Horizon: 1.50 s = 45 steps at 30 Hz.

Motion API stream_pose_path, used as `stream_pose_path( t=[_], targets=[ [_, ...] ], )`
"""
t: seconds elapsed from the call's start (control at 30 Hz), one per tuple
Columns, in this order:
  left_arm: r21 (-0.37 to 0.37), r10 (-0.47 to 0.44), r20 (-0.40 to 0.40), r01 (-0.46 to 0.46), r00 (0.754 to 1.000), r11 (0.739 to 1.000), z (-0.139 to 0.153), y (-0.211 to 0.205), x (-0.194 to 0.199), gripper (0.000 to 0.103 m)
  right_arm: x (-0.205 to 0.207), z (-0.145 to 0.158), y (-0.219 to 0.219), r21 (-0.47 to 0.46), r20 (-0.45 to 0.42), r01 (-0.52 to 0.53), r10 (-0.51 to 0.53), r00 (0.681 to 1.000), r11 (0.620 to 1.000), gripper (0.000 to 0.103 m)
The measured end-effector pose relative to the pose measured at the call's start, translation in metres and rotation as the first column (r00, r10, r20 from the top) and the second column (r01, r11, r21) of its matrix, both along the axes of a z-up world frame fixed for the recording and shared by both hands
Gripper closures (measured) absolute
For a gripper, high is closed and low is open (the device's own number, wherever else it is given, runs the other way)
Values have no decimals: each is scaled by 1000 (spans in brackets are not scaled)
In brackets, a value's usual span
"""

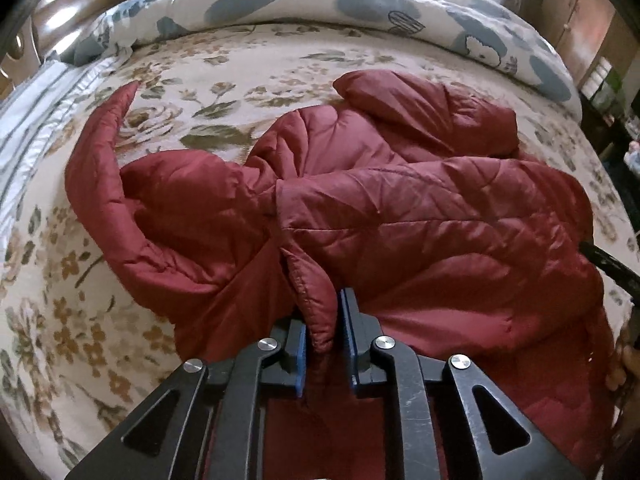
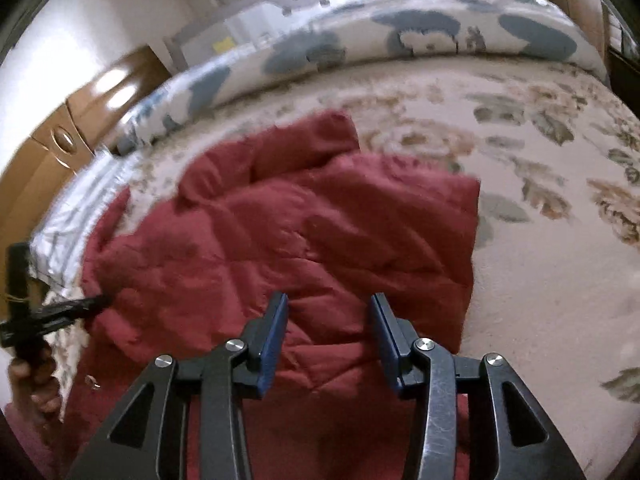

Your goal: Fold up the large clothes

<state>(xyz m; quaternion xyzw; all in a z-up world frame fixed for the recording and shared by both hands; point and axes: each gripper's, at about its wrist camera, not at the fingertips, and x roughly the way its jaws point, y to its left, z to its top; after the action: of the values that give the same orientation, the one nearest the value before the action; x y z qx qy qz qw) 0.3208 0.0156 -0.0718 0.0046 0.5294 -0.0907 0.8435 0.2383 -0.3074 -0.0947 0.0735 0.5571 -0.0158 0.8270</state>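
One red jacket (image 1: 360,200) on the bed (image 1: 240,64), left gripper (image 1: 323,344) pinching its hem, right gripper (image 2: 328,340) jaws apart above it.

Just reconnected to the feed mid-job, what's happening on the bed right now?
A person is folding a dark red quilted puffer jacket spread on the floral bedspread. The left gripper is shut on a pinched ridge of the jacket's fabric near its close edge. The right gripper hangs open above the jacket's right part, holding nothing. The jacket is still crumpled, one sleeve curving out to the left. A blue-patterned rolled duvet lies along the bed's far side.
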Motion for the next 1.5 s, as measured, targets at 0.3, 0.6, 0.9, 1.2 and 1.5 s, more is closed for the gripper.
stream_pose_path(
  t=[0.3, 0.6, 0.9, 1.2, 1.5],
  targets=[
    [-103, -10, 144, 25, 990, 994, 64, -8, -39, 73, -3, -23, 9, -69, -24, 9, -10, 1000, 998, 57],
    [93, -39, 41, 35, 998, 995, -13, -52, -13, 72, -9, -12, 12, -81, 8, 24, -24, 1000, 996, 56],
    [31, -9, 32, 8, 999, 999, -31, -34, -17, 70, -11, -27, 23, -111, -39, -26, 22, 999, 994, 51],
    [-21, 1, 35, 0, 999, 1000, -27, -22, -21, 70, -12, -28, 22, -113, -37, -23, 19, 999, 993, 49],
    [12, 41, 100, -42, 994, 999, 11, 1, -38, 50, -32, 12, 38, -39, 31, -48, 49, 998, 998, 45]
  ],
)
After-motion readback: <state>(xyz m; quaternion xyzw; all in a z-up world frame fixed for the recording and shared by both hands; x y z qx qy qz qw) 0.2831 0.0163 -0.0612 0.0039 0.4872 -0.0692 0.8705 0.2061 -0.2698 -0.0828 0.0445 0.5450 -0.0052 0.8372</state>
